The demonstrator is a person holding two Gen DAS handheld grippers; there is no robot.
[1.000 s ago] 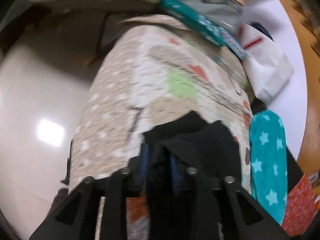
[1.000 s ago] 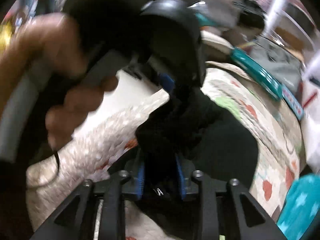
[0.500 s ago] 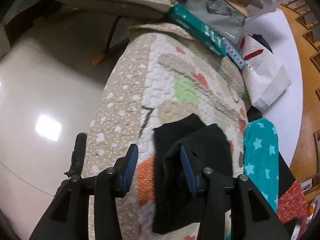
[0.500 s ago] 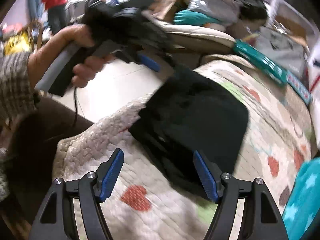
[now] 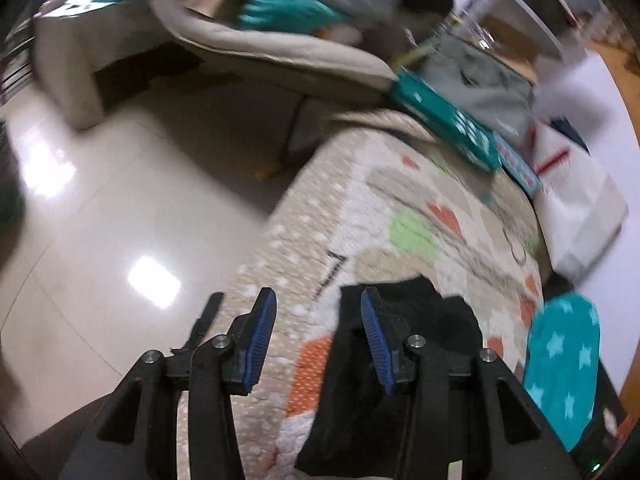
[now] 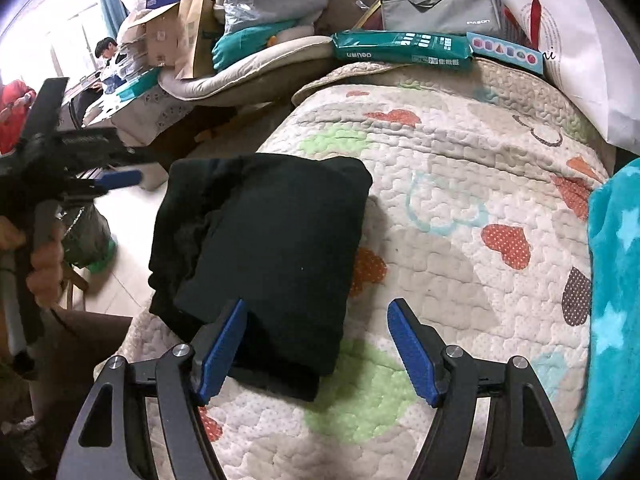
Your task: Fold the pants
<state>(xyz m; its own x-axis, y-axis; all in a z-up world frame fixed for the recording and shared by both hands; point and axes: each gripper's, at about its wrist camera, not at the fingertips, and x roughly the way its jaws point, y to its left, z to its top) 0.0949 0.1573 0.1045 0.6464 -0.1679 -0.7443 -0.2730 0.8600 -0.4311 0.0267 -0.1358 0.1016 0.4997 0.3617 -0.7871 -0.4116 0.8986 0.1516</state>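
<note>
Pants (image 6: pixel 264 256) lay folded into a black square on the quilt (image 6: pixel 460 208), just ahead-left of our right gripper (image 6: pixel 316 344), jaws wide and empty. Farther left, our left gripper (image 5: pixel 316 340) hung narrower, holding nothing, beside the bundle's edge.

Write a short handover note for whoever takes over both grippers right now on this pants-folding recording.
Left gripper: open, empty, off the left edge of the pants.
Right gripper: open, empty, over the near right corner of the pants, not gripping.
Pants: black, folded into a compact rectangle on the quilt, near its left edge; the left side looks a bit bunched.
Teal star blanket lies to the right, apart from the pants.
Done: folding appears complete, both grippers released.
Left: possibly smooth the bunched left side; otherwise withdraw.
</note>
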